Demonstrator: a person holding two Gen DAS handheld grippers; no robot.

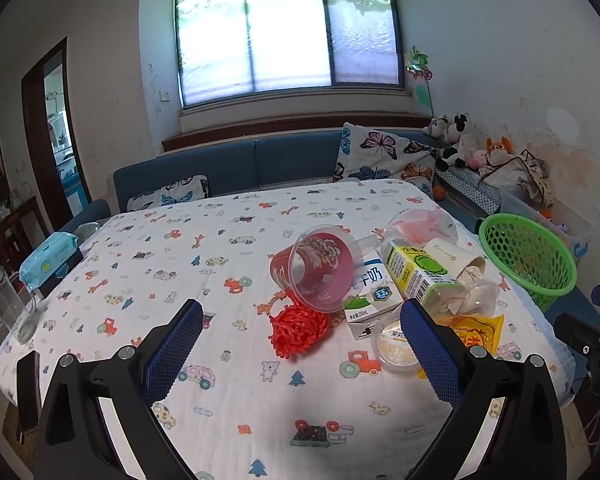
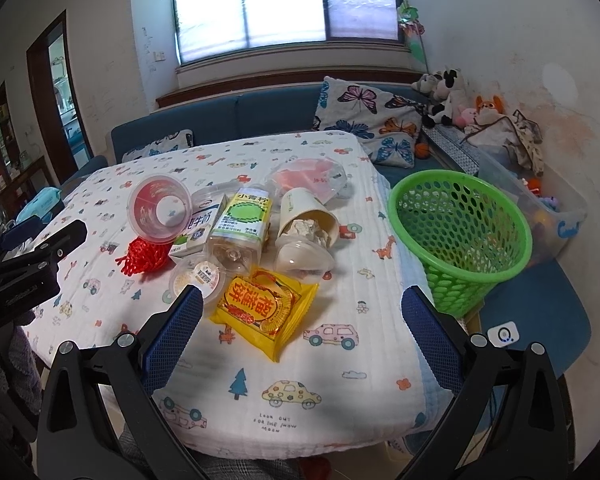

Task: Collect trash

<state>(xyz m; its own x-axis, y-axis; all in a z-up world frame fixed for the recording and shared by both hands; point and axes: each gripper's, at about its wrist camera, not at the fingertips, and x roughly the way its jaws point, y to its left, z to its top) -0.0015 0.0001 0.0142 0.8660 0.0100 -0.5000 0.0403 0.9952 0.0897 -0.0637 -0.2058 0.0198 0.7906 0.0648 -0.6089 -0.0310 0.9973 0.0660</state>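
Left wrist view: left gripper (image 1: 302,334), blue pads spread apart and empty, hangs over the printed quilted cloth (image 1: 220,400); red plastic mesh net (image 1: 298,330) lies nearest, touching the tipped red-printed clear plastic tub (image 1: 314,268). Right wrist view: right gripper (image 2: 302,316), likewise apart and empty, faces the yellow foil snack wrapper (image 2: 266,312), flat and crinkled, left of the green perforated plastic basket (image 2: 460,236). Best pinch the wrapper's raised edge, then carry right into basket.
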